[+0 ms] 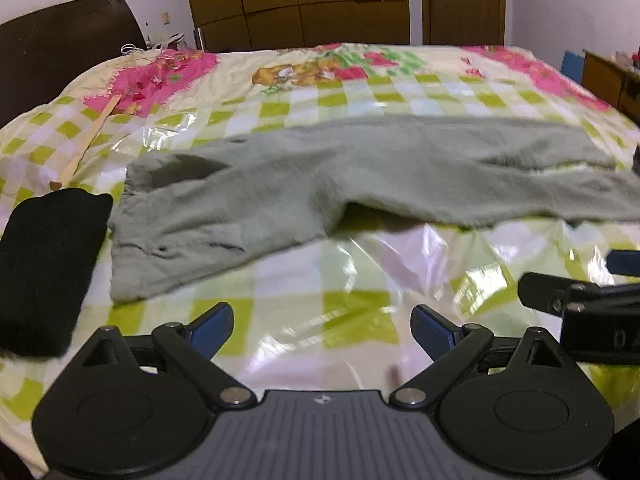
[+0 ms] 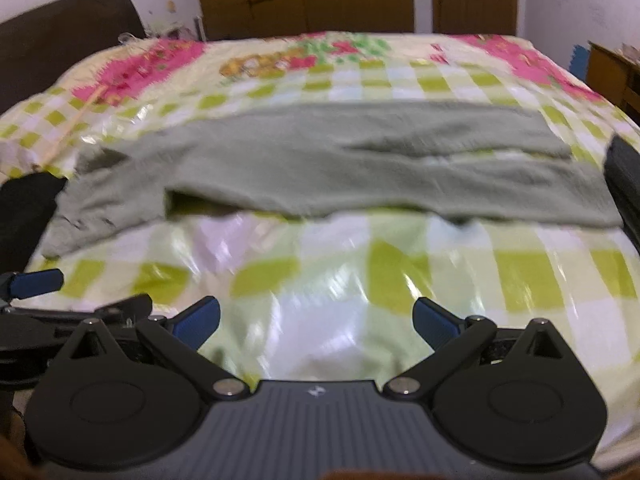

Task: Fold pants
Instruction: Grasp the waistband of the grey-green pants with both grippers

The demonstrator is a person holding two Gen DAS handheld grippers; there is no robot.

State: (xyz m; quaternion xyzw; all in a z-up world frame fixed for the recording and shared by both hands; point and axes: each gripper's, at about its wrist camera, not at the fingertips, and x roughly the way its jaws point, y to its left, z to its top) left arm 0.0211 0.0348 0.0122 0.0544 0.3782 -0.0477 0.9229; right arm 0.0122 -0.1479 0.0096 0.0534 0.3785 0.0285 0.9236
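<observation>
The grey-green pants (image 1: 360, 176) lie spread flat across the middle of the bed, over a checked bedcover (image 1: 344, 96) whose near part has a shiny plastic look. The waist is to the left and the two legs run to the right, one nearer and one farther. This open lay probably serves the fold, because the near leg can be brought over the far one. The left gripper (image 1: 322, 330) hangs above the near part of the cover with its tongs wide and holding nothing; the right gripper (image 2: 316, 320) hangs just beside it, also wide and empty. Both are short of the near edge of the pants, so no grasp is begun. At the left, touching or almost touching the waist, lies a black folded cloth (image 1: 48, 268), which may hinder a grip at that end. A thin wooden stick (image 1: 86, 140) rests farther left, apart from the pants. A dark thing (image 2: 624, 184) at the right edge sits near the leg ends; its nature cannot be told.
</observation>
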